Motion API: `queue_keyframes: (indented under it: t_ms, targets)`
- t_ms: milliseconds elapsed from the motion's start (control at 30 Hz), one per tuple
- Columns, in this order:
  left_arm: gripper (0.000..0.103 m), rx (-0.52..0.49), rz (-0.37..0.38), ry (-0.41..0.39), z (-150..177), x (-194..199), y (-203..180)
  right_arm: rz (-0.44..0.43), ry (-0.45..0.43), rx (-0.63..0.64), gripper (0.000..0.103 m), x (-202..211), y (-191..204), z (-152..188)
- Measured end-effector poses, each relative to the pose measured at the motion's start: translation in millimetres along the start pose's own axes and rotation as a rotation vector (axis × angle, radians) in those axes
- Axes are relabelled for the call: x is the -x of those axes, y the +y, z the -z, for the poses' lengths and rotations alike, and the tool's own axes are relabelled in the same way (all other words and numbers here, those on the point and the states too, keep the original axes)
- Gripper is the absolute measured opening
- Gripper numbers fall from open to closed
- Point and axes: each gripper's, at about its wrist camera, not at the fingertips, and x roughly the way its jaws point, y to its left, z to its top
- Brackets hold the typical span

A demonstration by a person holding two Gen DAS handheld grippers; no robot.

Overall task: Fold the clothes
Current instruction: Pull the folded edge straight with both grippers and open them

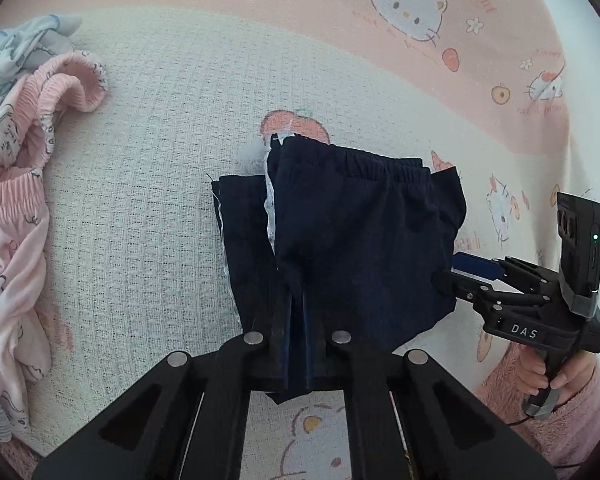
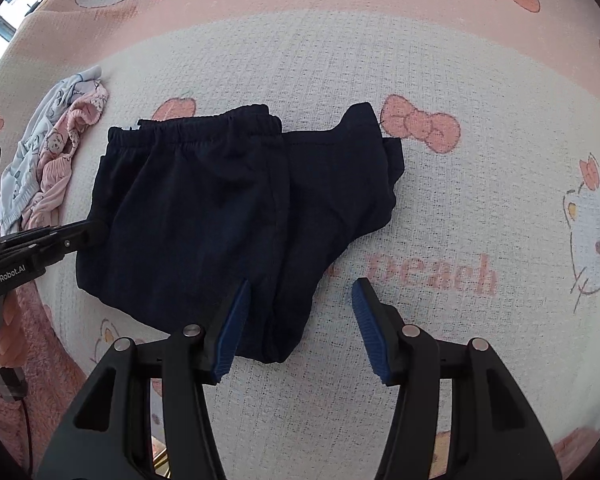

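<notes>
Dark navy shorts (image 1: 352, 240) lie on a white waffle blanket (image 1: 140, 208), folded lengthwise with the elastic waistband away from me. My left gripper (image 1: 298, 316) is shut on the near hem of the shorts. In the right wrist view the shorts (image 2: 204, 208) lie flat and the left gripper (image 2: 94, 229) grips their left edge. My right gripper (image 2: 300, 312) is open over the shorts' near corner, its left blue pad (image 2: 232, 328) over the cloth, its right pad over bare blanket. The right gripper (image 1: 458, 274) sits at the shorts' right edge in the left wrist view.
A heap of pink and pale blue printed clothes (image 1: 20, 168) lies at the blanket's left side, also visible as a pile (image 2: 52, 160) in the right wrist view. The blanket (image 2: 460, 208) has a pink cartoon-cat border. A hand in a pink fuzzy sleeve (image 1: 556, 376) holds the right gripper's handle.
</notes>
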Motion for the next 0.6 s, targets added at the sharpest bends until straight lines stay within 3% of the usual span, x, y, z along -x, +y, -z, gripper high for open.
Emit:
queue_keyframes:
  t_ms: [300, 433, 533, 600]
  targets:
    - [0.004, -0.022, 0.013, 0.028, 20, 11, -8, 0.007, 0.021, 0.033, 0.054, 12, 3, 12]
    - [0.009, 0.078, -0.024, 0.100, 16, -7, 12, 0.015, 0.014, 0.048, 0.054, 20, 5, 12]
    - [0.019, 0.031, -0.083, 0.051, 11, 12, 2, 0.022, -0.002, 0.064, 0.054, 26, 7, 8]
    - [0.020, -0.017, -0.105, -0.014, 6, 28, -5, 0.024, -0.019, 0.079, 0.054, 30, 8, 3]
